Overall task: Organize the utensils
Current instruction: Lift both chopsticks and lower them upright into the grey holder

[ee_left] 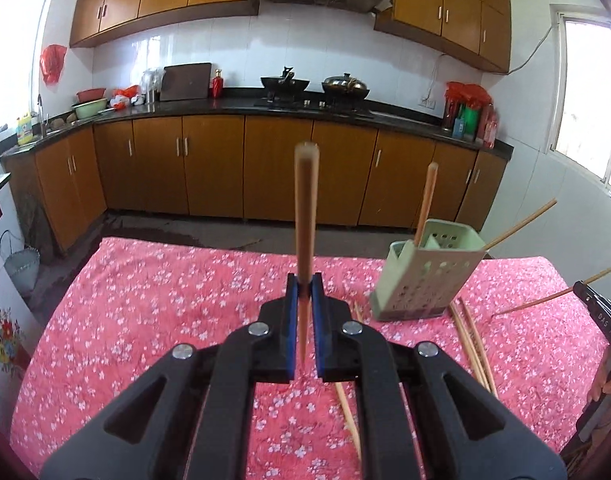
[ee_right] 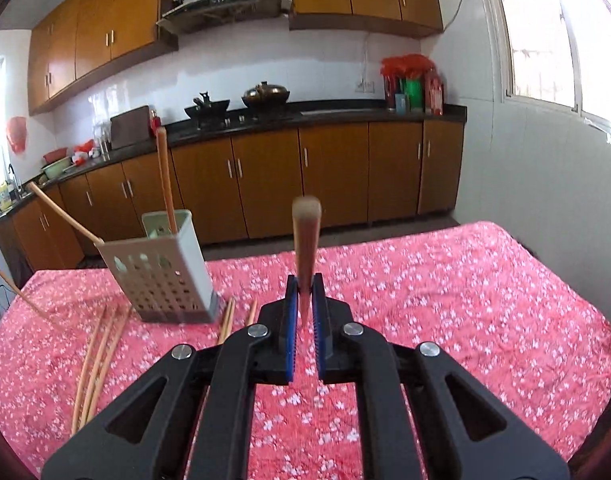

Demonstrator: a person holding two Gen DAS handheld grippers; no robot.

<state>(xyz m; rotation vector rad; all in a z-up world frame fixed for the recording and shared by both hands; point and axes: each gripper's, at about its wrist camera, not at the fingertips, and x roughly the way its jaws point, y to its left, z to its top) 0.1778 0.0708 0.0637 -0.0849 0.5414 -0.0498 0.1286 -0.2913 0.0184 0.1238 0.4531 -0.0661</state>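
Two chopsticks are in play, one per claw. From the left wrist view, the left gripper (ee_left: 305,284) is clamped on a chopstick (ee_left: 305,216) standing upright between its blue pads (ee_left: 291,312); the green perforated holder (ee_left: 429,276) stands to the right on the floral cloth (ee_left: 145,300), loose chopsticks (ee_left: 471,336) at its foot. From the right wrist view, the right gripper (ee_right: 304,286) pinches its own chopstick (ee_right: 305,248), with the holder to its left. Each stick should probably be tipped point-down over an open compartment before release.

L gripper (ee_left: 305,292), R gripper (ee_right: 305,292): fingers (ee_left: 291,304) clamped, angled down.
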